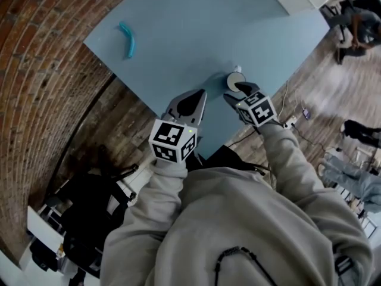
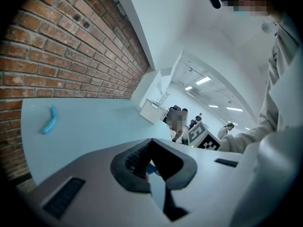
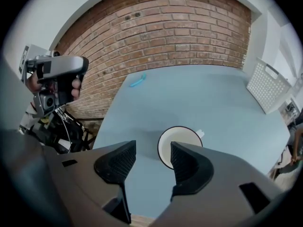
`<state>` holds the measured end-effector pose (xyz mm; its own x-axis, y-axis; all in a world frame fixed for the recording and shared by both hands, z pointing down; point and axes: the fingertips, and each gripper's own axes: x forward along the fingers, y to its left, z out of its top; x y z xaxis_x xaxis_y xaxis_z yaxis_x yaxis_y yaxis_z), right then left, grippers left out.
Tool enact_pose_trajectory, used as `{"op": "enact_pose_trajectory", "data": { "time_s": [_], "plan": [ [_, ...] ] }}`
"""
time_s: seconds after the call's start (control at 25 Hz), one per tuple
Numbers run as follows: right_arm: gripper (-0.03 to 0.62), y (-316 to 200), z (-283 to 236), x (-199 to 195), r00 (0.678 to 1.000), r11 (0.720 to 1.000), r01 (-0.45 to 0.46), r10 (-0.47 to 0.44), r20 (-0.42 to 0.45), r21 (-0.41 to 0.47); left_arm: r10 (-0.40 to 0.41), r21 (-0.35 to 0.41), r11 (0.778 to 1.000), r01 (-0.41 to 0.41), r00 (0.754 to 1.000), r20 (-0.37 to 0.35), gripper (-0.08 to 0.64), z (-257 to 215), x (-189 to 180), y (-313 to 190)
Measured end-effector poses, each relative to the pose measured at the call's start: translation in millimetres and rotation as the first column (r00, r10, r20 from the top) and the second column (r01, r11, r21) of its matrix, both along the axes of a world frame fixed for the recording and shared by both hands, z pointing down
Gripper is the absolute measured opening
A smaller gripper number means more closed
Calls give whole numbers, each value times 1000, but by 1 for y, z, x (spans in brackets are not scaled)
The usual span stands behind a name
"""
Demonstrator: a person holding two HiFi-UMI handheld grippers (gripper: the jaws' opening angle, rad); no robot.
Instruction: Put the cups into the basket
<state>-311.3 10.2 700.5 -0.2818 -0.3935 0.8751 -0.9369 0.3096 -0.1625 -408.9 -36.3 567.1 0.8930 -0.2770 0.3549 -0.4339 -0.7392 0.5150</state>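
While its two ribbed black pads stand wide apart with nothing between them, the right claw (image 3: 152, 155) points steeply down at the pale blue counter (image 3: 189, 93). Just past its tips stands the white enamel cup with a dark rim (image 3: 182, 135), mouth up and off centre. In the right gripper view the cup sits right of the gap, half covered by the right-hand jaw, so the claw likely needs a small shift that way to straddle the rim. A stub of handle shows at the cup's upper right; the rest of it is hidden.

The left claw (image 2: 151, 148) is closed at the tips and sits lower left of the cup in the head view, farther from it. A blue fleck between its pads cannot be made out.

The white lattice basket (image 3: 267, 86) stands at the counter's right edge, well apart from the cup. Only one cup is in view.
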Motion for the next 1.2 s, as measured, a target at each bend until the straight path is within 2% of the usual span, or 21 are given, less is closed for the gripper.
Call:
{"op": "enact_pose_trajectory", "data": {
  "time_s": [0.24,0.4,0.6,0.72,0.84,0.88,1.04,1.2],
  "plan": [
    [218,-3,15,5,990,997,67,-70,-124,-29,-22,-32,999,22,1000,14,-5,15,-8,-2],
    [218,-3,28,8,973,990,107,-123,-197,-87,-31,-42,999,31,1000,1,-5,18,-9,-7],
    [216,-2,40,5,952,978,162,-191,-238,-134,-53,-63,997,51,998,-30,-5,18,-12,-13],
    [203,-6,45,7,926,966,207,-244,-289,-153,-63,-73,995,61,998,-25,-5,22,-16,-17],
    [124,-10,48,11,886,954,251,-295,-358,-165,-68,-77,995,66,998,-18,-5,26,-17,-20],
    [120,-10,48,10,874,948,269,-315,-371,-171,-68,-78,995,66,998,-17,-5,28,-16,-21],
    [65,-7,51,2,839,919,342,-393,-377,-198,-61,-84,995,60,998,-8,-5,33,-16,-21],
    [50,-10,49,-5,840,900,381,-433,-328,-211,-59,-89,994,59,998,3,-5,36,-17,-22]
  ]
}}
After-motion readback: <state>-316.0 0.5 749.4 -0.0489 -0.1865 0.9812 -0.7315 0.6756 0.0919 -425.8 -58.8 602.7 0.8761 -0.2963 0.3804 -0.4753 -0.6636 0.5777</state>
